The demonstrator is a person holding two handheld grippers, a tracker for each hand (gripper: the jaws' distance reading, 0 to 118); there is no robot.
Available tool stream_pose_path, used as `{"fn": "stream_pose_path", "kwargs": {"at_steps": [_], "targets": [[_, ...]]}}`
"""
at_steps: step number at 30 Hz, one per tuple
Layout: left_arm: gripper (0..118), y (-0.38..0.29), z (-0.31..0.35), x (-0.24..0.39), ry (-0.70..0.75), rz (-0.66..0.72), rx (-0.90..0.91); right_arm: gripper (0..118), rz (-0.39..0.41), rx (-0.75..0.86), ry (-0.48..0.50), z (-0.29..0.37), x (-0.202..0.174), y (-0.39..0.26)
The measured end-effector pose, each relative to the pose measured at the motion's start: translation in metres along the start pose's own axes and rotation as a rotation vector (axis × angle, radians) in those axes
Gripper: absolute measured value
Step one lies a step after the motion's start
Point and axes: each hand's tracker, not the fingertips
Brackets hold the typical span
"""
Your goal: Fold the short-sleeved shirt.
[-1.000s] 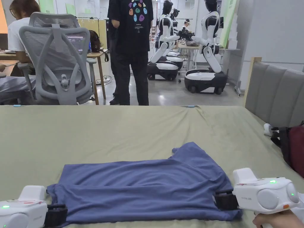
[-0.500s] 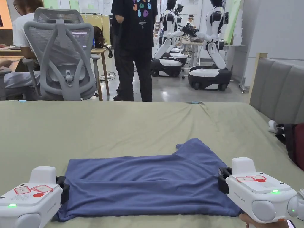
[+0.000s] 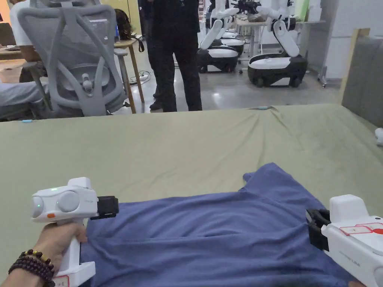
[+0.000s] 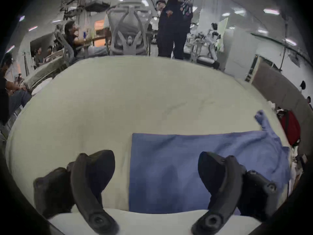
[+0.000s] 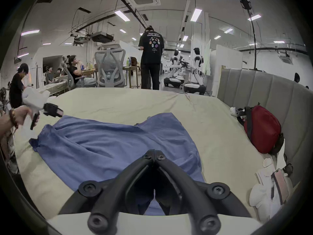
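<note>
The blue shirt (image 3: 224, 235) lies flat on the green sheet (image 3: 187, 145) of the bed, folded lengthwise, with one sleeve (image 3: 269, 177) sticking out toward the far side. The left gripper (image 4: 156, 169) is held above the shirt's left edge, its jaws spread wide apart and holding nothing; one jaw is over the sheet and the other over the cloth. The right gripper (image 5: 155, 152) sits over the shirt's right end with its jaws pressed together at the tips; whether cloth is pinched between them cannot be determined. A red bag (image 5: 262, 130) rests against the grey headboard (image 5: 254, 86), well apart from the shirt.
</note>
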Motion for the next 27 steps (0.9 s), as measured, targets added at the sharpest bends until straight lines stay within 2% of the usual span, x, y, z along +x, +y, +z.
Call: {"fn": "stream_pose_path", "kwargs": {"at_steps": [3,5,6,7,9,10,11,12,14,15,16,18,19,21,23,26,27], "targets": [[101,0.005,-0.038,0.0,0.019,-0.032,-0.115,0,0.011,-0.038,0.016,-0.013,-0.001,-0.004],[97,0.001,-0.045,0.002,0.003,-0.051,-0.117,0,0.014,-0.053,0.02,-0.026,0.005,-0.005],[85,0.001,-0.04,0.004,0.004,-0.053,-0.097,0,0.011,-0.056,0.011,-0.028,0.008,-0.001],[64,0.003,-0.032,0.007,0.015,-0.066,-0.066,0,0.012,-0.055,0.005,-0.03,0.012,0.005],[1,0.005,-0.018,0.009,0.034,-0.081,-0.007,0,0.022,-0.047,0.005,-0.037,0.018,0.025],[1,0.006,-0.012,0.007,-0.066,-0.06,-0.005,0,0.023,-0.053,-0.002,-0.049,0.025,0.038],[1,0.008,-0.011,0.009,-0.016,-0.061,-0.012,4,0.023,-0.065,-0.013,-0.062,0.031,0.05],[1,0.009,-0.01,0.012,-0.019,-0.065,-0.023,25,0.021,-0.087,-0.02,-0.078,0.04,0.065],[1,0.009,-0.01,0.01,-0.054,-0.076,-0.025,97,-0.011,-0.126,-0.028,-0.117,0.059,0.083],[1,0.01,-0.009,0.012,-0.058,-0.069,-0.021,118,-0.025,-0.202,0.007,-0.143,0.071,0.087],[1,0.011,-0.008,0.015,-0.054,-0.065,-0.022,111,-0.037,-0.275,-0.013,-0.163,0.084,0.09],[1,0.011,-0.007,0.016,-0.037,-0.059,-0.023,73,-0.036,-0.366,-0.048,-0.2,0.098,0.089],[1,0.011,-0.008,0.016,-0.038,-0.056,-0.02,66,-0.031,-0.404,-0.071,-0.218,0.103,0.085],[1,0.013,-0.01,0.016,-0.037,-0.055,-0.026,66,-0.03,-0.493,-0.104,-0.244,0.112,0.073],[1,0.013,-0.015,0.013,-0.035,-0.051,-0.03,66,-0.071,-0.561,-0.059,-0.266,0.114,0.061],[1,0.012,-0.02,0.014,-0.026,-0.058,-0.037,65,-0.051,-0.55,-0.093,-0.257,0.104,0.069],[1,0.012,-0.021,0.015,-0.022,-0.062,-0.041,46,-0.001,-0.527,-0.067,-0.251,0.098,0.073]]}}
